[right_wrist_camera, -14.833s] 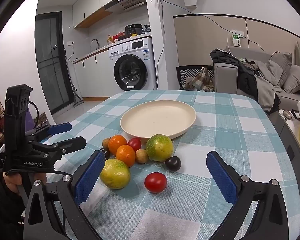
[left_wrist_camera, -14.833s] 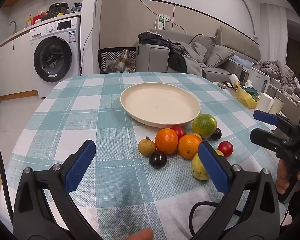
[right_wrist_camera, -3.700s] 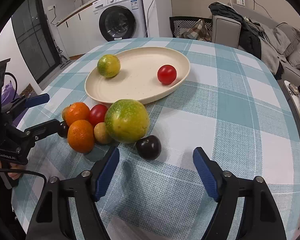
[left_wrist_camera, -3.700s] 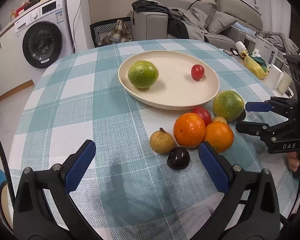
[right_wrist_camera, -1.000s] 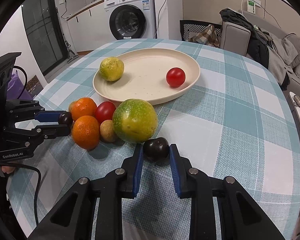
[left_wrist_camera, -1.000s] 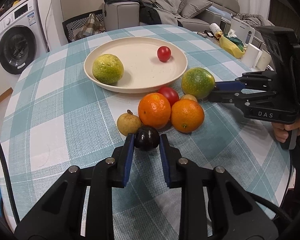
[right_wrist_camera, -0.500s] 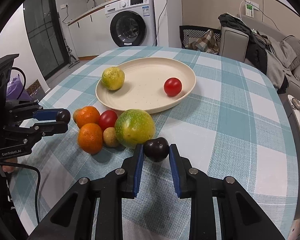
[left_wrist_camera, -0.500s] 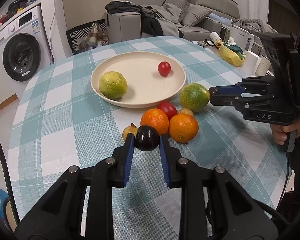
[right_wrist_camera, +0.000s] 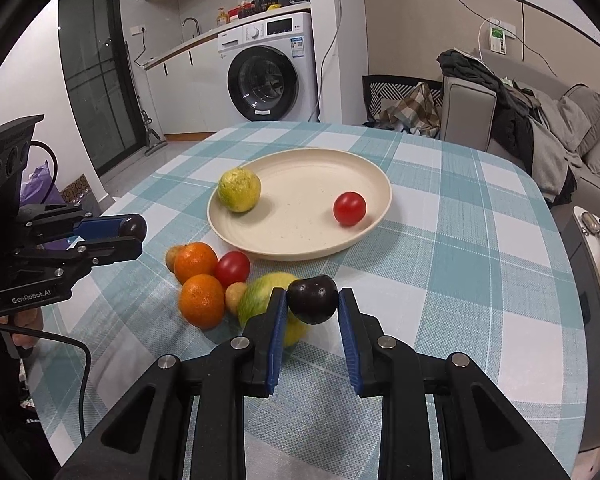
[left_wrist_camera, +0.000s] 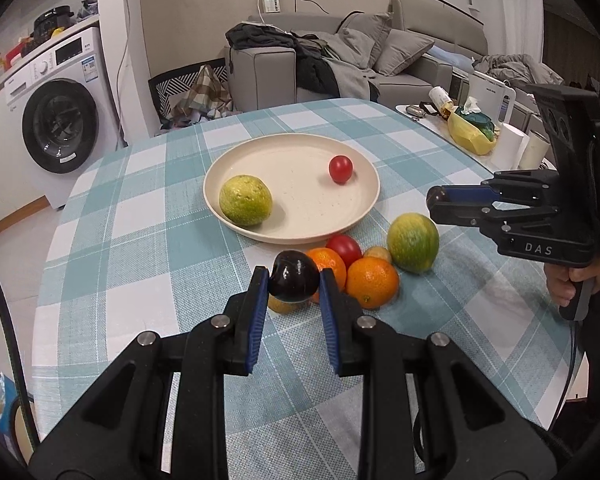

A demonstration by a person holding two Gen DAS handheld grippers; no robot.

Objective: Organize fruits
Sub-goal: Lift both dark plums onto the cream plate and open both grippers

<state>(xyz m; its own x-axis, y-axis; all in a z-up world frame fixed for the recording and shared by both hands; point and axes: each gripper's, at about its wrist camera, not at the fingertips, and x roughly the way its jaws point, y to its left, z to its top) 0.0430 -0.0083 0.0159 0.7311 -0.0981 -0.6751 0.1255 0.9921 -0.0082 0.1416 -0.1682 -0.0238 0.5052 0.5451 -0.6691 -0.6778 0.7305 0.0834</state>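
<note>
A: Fruits are being sorted onto the round cream plate (left_wrist_camera: pixel 364 216); a dark, glossy plum-like fruit (left_wrist_camera: pixel 294 276) is clamped between the blue pads of the left gripper (left_wrist_camera: pixel 293 280) and is held clear of the teal-and-white checked tablecloth (left_wrist_camera: pixel 140 240); a second dark round fruit (right_wrist_camera: pixel 313 299) is pinched in the same way by the right gripper (right_wrist_camera: pixel 312 304).

B: What is already seen on the plate?

A: A yellow-green citrus (left_wrist_camera: pixel 245 205) at its left side and a small red tomato (left_wrist_camera: pixel 341 168) toward its far right; the two are well apart, so bare plate is left between them.

B: And what is left on the cloth?

A: A cluster just beside the plate's near rim; two oranges (left_wrist_camera: pixel 372 282), a red tomato (left_wrist_camera: pixel 344 249), a green-and-yellow striped fruit (left_wrist_camera: pixel 413 242) and two small tan fruits (right_wrist_camera: pixel 236 294), one of them half hidden behind the left pads.

B: Which step is judged to be in hand?

A: The carry; both dark fruits are lifted but not yet over the plate.

B: What is called for next?

A: Both grippers would need to be brought forward over the rim, lowered onto bare plate and only then opened; a round fruit released from height could roll off or knock the tomato.
</note>
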